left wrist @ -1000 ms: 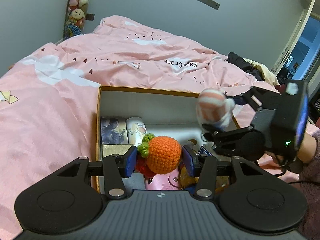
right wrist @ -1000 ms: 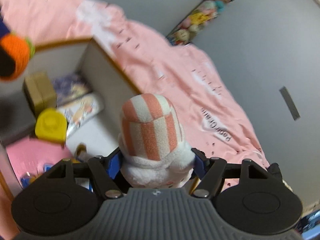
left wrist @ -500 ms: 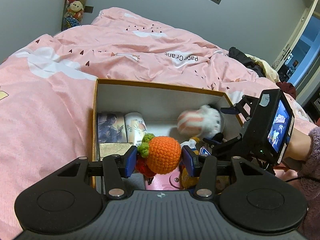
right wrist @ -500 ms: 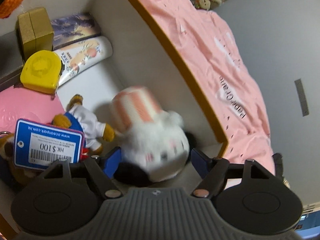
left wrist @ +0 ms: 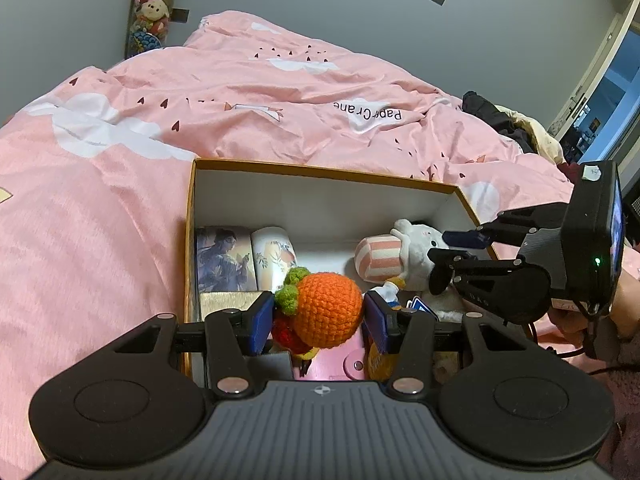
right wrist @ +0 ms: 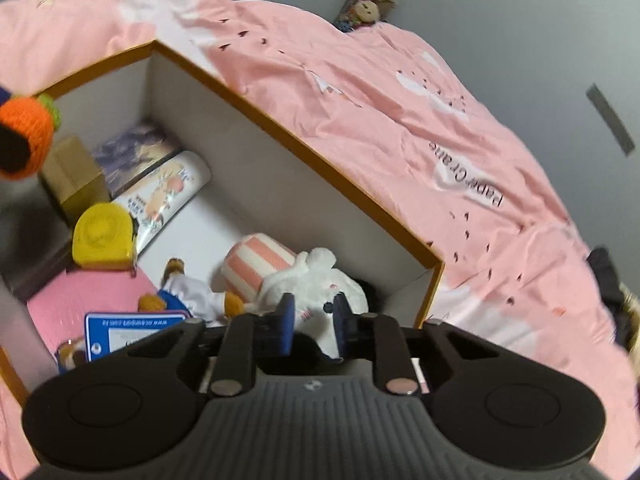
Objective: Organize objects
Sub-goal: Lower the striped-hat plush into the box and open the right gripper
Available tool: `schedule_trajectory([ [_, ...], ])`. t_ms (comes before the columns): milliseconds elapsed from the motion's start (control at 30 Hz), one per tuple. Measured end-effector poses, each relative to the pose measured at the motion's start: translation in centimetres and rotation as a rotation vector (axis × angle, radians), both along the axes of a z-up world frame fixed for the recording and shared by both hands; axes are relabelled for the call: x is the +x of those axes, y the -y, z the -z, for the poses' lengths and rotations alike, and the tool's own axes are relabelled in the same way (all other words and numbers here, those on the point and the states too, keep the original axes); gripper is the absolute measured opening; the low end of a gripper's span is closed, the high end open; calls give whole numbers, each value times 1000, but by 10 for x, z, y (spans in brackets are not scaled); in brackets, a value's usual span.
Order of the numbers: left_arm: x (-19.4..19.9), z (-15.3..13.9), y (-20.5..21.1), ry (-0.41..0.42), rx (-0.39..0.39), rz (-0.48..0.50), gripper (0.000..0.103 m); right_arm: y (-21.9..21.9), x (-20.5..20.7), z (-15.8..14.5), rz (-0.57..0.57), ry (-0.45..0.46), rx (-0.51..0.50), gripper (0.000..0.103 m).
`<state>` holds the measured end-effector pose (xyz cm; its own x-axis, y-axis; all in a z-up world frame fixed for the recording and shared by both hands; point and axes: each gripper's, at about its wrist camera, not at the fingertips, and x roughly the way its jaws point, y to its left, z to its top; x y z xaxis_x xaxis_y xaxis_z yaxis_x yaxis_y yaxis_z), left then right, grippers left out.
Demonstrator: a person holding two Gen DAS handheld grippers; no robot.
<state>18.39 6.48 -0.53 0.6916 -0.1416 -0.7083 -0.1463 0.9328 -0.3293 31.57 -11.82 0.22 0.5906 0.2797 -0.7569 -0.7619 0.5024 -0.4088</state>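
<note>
Pink bed (left wrist: 200,128) all round, orange-rimmed box (left wrist: 320,172) ahead of both tongs. Right tongs (right wrist: 314,322) just closed, empty, nearly pressed together above striped white plush (right wrist: 304,280) lying inside. Left tongs (left wrist: 320,318) pinching crocheted orange (left wrist: 328,310) over box: probably soft, light, squashy, best held across its middle.

The right gripper (right wrist: 311,325) has just been closing its blue jaws; now they stand close together with only a thin gap and nothing pinched between them; just past the jaw tips lies the soft white plush toy with a pink striped hat (right wrist: 296,276), inside the open cardboard box with orange edges (right wrist: 296,118); to the left of the jaws sit a blue price tag (right wrist: 134,330) and a yellow round tape measure (right wrist: 103,238); far up left hangs the orange knitted ball (right wrist: 25,136); beyond the box spreads the pink bed cover (right wrist: 400,120).
</note>
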Motion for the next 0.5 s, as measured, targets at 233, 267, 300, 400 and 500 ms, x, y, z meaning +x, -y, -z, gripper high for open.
schedule_trajectory([
  [233, 13, 2, 3, -10, -11, 14, 56, 0, 12, 16, 62, -45, 25, 8],
  [267, 16, 2, 4, -11, -15, 17, 56, 0, 11, 14, 64, -43, 30, 8],
  [300, 19, 2, 4, -11, -19, 20, 56, 1, 9, 12, 72, -39, 43, 8],
  [400, 34, 6, 7, -19, -30, 39, 56, 12, 3, -2, 133, -39, 142, 9],
  [500, 56, 16, 14, -48, -26, 49, 56, 24, -4, -13, 211, -43, 240, 9],
])
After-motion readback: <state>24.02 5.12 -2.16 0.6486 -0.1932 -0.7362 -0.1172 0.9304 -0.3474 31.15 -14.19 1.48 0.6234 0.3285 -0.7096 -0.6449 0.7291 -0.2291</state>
